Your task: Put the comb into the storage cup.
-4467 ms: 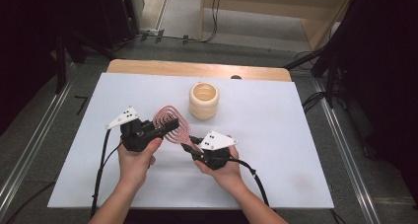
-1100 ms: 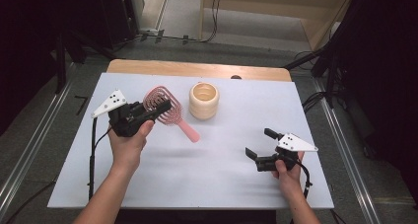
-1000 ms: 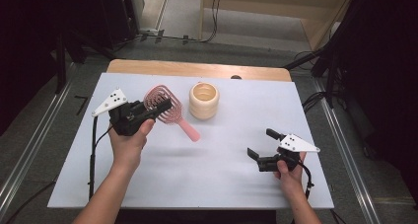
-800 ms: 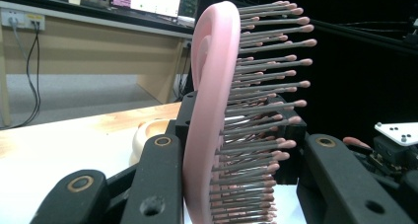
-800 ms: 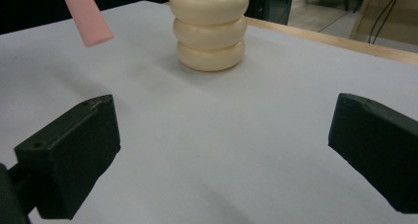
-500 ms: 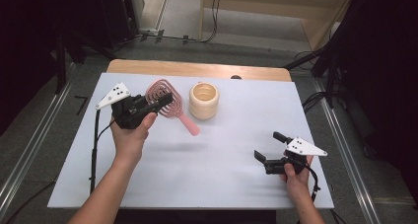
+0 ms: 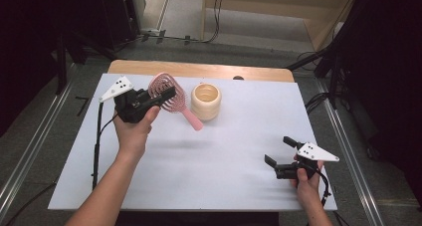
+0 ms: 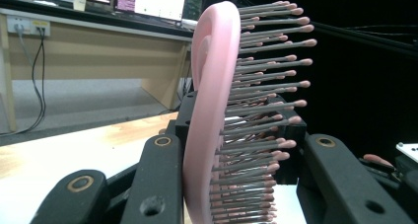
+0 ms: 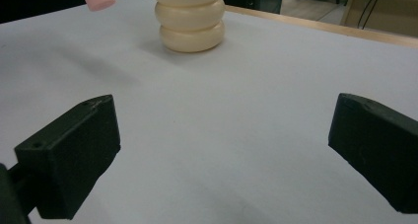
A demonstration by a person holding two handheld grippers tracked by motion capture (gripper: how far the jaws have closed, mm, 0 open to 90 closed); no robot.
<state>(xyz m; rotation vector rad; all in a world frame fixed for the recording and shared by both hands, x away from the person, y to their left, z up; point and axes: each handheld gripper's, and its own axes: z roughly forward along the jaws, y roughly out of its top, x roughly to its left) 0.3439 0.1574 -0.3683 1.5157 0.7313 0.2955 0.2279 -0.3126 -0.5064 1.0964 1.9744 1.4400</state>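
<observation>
High view shows the left tool (image 7: pixel 161 95) lifted above the far left part of the counter (image 7: pixel 239 136), and it is grasping a pink hairbrush (image 7: pixel 169 94) by its round head. The brush handle sticks out and points down toward the cream cup (image 7: pixel 206 101), which stands just beside it on the white top. In the left gripper view the brush (image 8: pixel 217 120) stands on its edge between the two black jaws, one jaw on the smooth pink back and the other against the bristle side. The brush looks light and made of hard plastic, so it should not bend or break easily. The bristles are thin and springy, so the grip on that side may be a bit wobbly, and the smooth back could slip. The handle looks like the best place to take hold, since it is plain and sticks out free. The right tool (image 7: pixel 278 151) sits low near the front right corner, released, with nothing between its jaws. In the right gripper view the cup (image 9: pixel 191 19) is well ahead of it with bare white counter between. There is lots of open room in the middle. The cup looks easy to knock if the handle swings, and the right tool is close to the counter's front edge.
</observation>
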